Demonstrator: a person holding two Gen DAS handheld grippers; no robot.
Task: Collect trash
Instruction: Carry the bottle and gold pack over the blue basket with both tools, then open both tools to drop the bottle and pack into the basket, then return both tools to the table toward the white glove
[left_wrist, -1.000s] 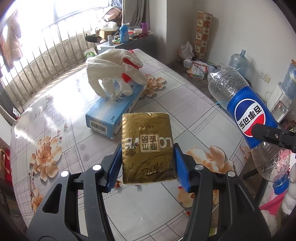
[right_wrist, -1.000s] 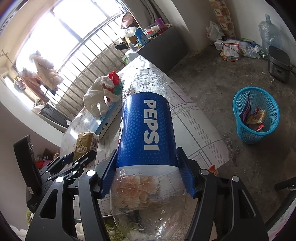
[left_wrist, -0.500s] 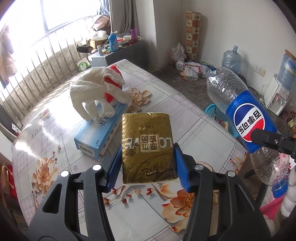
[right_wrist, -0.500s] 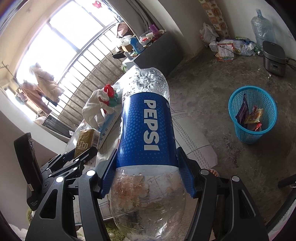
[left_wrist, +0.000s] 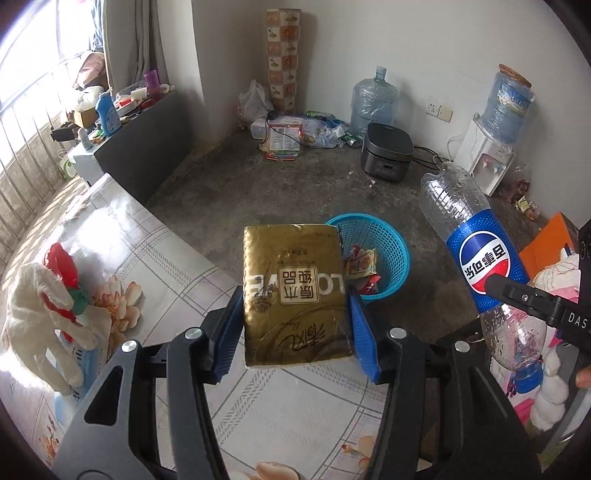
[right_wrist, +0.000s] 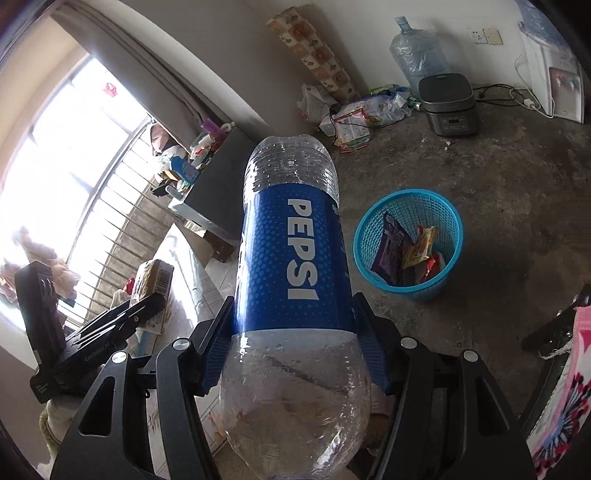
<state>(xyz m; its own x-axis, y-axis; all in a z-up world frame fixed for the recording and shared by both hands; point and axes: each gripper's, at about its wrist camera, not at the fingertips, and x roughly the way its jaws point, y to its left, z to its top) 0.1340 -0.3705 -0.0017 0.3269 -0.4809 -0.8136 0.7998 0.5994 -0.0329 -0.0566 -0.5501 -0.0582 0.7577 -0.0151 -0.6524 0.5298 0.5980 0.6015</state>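
Left wrist view: the left claw (left_wrist: 295, 328), angled downward over the desk (left_wrist: 177, 266) edge, grips a gold packet (left_wrist: 295, 295) before the blue basket (left_wrist: 395, 251), while the right claw (right_wrist: 295, 347), tilted downward, clamps a Pepsi bottle (right_wrist: 295, 258)

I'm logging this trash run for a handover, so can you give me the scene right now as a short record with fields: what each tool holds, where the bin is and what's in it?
left tool: shut on a flat gold foil packet, held above the table edge
right tool: shut on an empty clear plastic Pepsi bottle with blue label
bin: round blue plastic mesh basket on the concrete floor, beyond the table
bin contents: several snack wrappers, not full
table: floral tablecloth; white cloth glove lying on a light blue box
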